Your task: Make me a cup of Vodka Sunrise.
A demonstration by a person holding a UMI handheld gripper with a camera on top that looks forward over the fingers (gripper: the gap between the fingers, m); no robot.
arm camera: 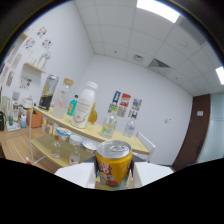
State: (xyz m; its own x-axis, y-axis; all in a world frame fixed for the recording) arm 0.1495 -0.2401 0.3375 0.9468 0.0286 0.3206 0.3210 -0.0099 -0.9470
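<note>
A yellow and orange drink can [114, 161] with a silver top and an unopened pull tab stands upright between my two fingers. My gripper [114, 174] is shut on the can, its dark pads [98, 169] pressing both sides. The can looks raised off any surface, with a wooden shelf unit beyond it. On the upper shelf [95, 134] stand a dark tall can [48, 92], a clear bottle [62, 97], a small blue bottle [73, 106], a big white bottle [85, 104], an orange bottle [93, 114] and two water bottles [109, 125].
The lower shelf holds clear glasses [75, 150] and a small bowl [90, 146]. A wooden table [15, 145] lies to the left, under more shelves with small items. Posters [125, 102] hang on the white wall; a dark door [196, 132] is far right.
</note>
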